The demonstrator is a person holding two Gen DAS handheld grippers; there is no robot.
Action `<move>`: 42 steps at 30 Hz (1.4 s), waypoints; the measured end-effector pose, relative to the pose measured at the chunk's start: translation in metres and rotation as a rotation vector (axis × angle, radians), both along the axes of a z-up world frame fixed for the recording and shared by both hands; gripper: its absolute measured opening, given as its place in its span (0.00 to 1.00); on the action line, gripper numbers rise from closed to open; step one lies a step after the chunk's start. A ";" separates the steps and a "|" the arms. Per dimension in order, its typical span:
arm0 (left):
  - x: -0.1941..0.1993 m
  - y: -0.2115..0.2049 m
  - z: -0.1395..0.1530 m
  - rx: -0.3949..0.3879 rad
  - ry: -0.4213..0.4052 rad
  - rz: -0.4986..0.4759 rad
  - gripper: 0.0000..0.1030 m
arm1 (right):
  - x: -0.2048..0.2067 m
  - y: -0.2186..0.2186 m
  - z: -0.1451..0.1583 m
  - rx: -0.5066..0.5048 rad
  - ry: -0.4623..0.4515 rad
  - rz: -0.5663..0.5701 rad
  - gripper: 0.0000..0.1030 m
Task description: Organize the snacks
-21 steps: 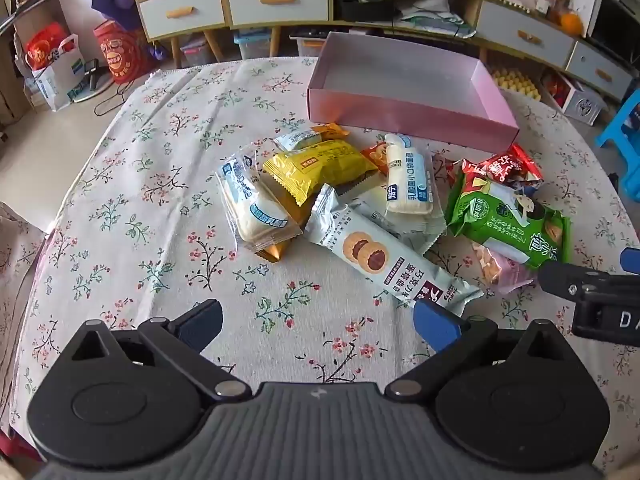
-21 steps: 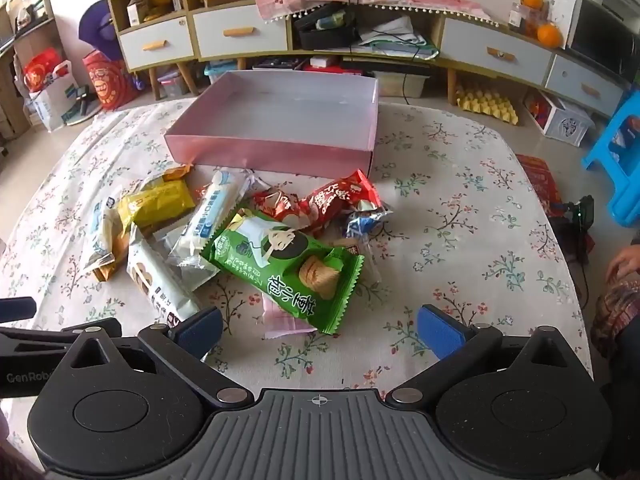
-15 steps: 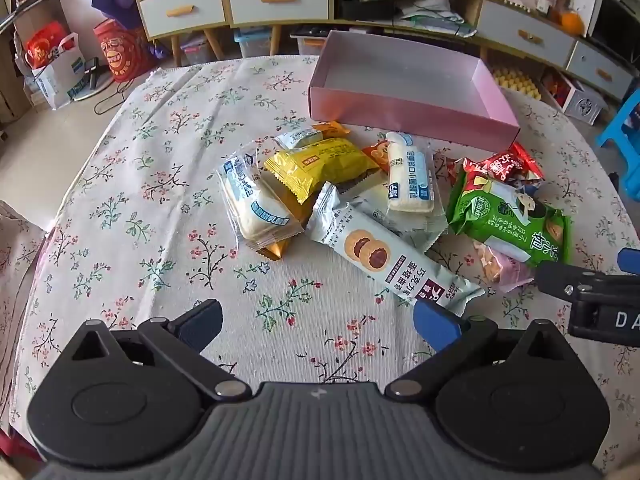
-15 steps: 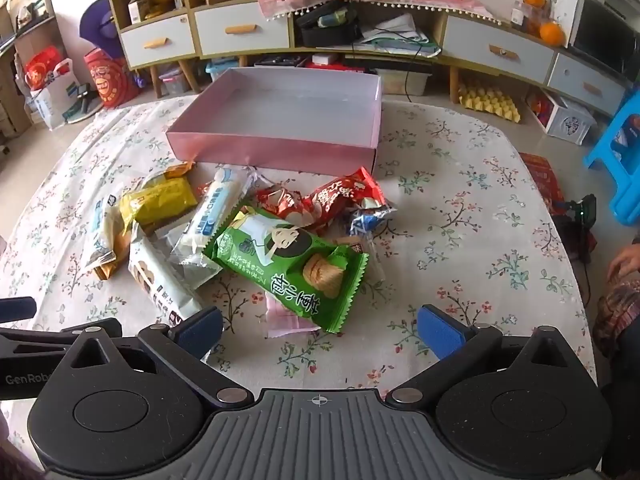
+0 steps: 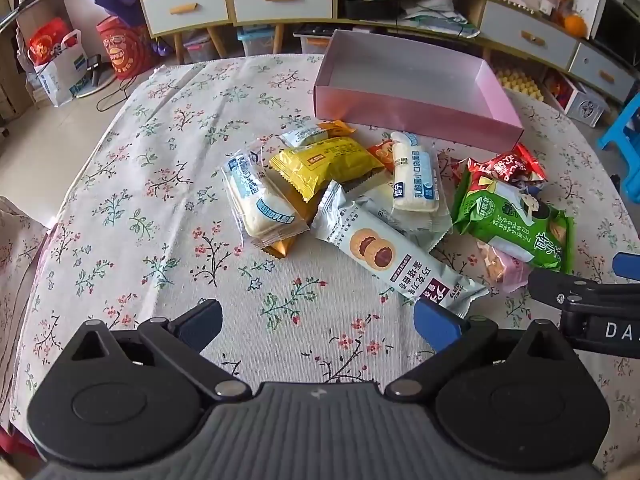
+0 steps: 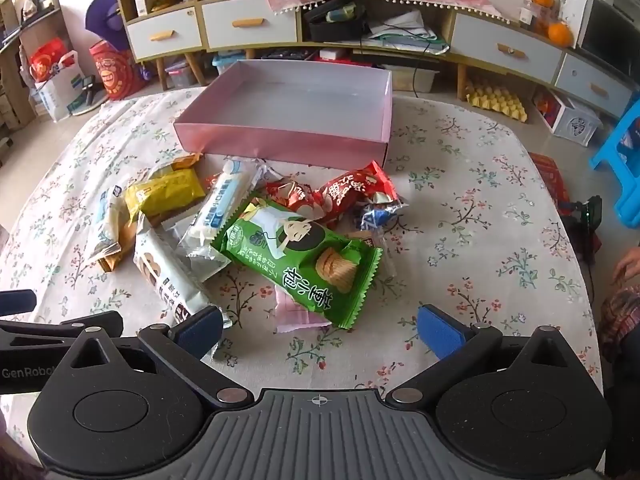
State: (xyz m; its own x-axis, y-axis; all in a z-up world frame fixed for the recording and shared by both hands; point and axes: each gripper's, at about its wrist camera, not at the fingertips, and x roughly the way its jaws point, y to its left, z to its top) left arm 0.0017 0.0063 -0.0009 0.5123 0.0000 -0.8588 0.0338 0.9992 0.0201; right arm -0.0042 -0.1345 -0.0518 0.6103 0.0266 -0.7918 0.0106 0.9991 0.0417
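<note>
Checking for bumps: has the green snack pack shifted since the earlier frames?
No. The green snack pack lies as before relative to the pink box.

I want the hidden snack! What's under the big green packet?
Under the green packet a pink wrapper sticks out at its near end. The rest of that wrapper is covered. A red packet lies behind it.

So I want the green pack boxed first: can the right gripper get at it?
Probably yes. The right gripper is open, and the green pack lies on top of the pile just ahead of it, nothing over it.
</note>
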 end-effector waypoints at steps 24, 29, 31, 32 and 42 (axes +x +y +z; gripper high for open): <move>-0.002 0.000 -0.001 0.008 -0.002 0.000 0.99 | 0.000 0.001 0.000 0.002 0.002 0.002 1.00; -0.002 0.000 -0.001 0.008 -0.002 0.001 0.99 | 0.000 0.001 -0.001 0.002 0.002 0.003 1.00; -0.002 0.000 -0.001 0.008 -0.002 0.001 0.99 | 0.000 0.001 -0.001 0.002 0.002 0.003 1.00; -0.002 0.000 -0.001 0.008 -0.002 0.001 0.99 | 0.000 0.001 -0.001 0.002 0.002 0.003 1.00; -0.002 0.003 0.000 0.009 -0.006 0.003 0.99 | 0.001 0.003 0.001 0.008 -0.001 0.004 1.00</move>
State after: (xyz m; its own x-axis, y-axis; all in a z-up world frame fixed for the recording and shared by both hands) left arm 0.0002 0.0093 -0.0010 0.5172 0.0096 -0.8558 0.0303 0.9991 0.0295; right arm -0.0033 -0.1317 -0.0513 0.6112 0.0353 -0.7907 0.0066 0.9987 0.0496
